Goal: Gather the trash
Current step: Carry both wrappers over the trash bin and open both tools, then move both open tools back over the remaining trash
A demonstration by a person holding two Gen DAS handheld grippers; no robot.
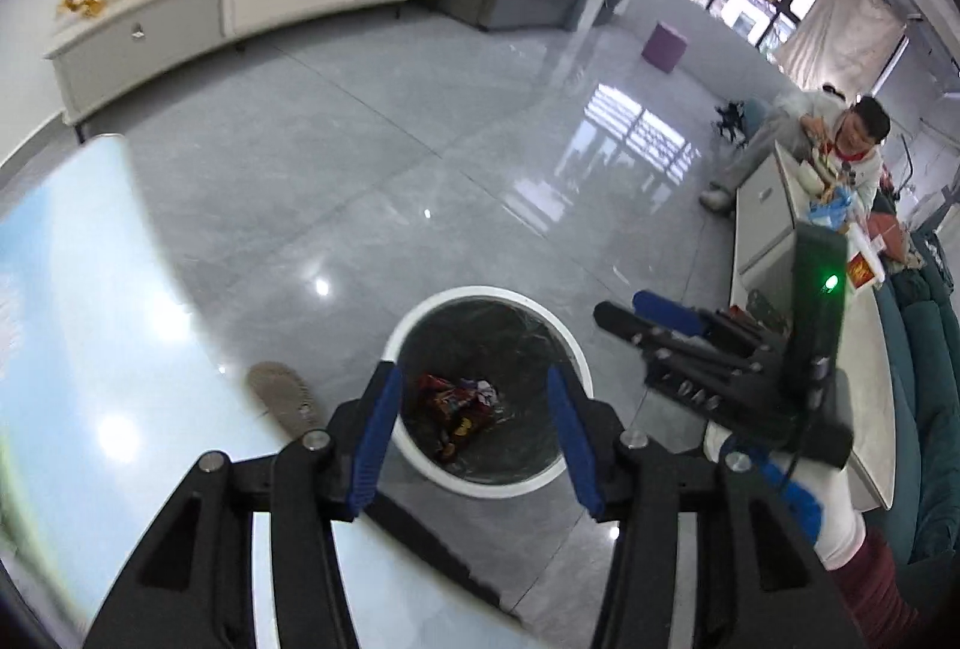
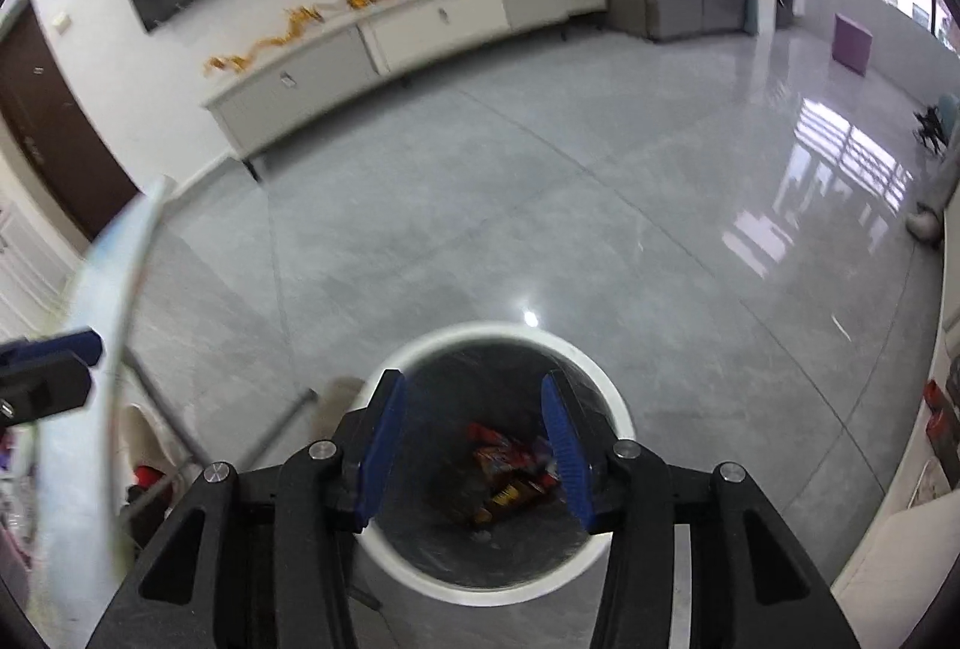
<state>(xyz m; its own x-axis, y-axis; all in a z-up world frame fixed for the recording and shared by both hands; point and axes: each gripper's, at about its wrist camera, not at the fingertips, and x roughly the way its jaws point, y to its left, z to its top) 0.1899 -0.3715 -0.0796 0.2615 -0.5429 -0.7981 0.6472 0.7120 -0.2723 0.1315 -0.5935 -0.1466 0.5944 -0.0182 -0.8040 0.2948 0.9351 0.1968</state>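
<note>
One bin: white-rimmed trash bin (image 2: 621, 412) stands on the grey floor (image 1: 372, 157), lined with a dark bag, directly below both grippers.
Two grippers: left gripper (image 1: 471, 430) and right gripper (image 2: 474, 445) both hover over the bin mouth, blue pads spread apart, nothing between them.
Several wrappers: a small heap of red and orange wrappers (image 1: 456, 409) lies at the bottom of the bin; exact count cannot be told.
Progress: judged well along, since trash sits in the bin and neither claw carries anything.
Left to do: unclear; no loose trash on the floor shows.
</note>
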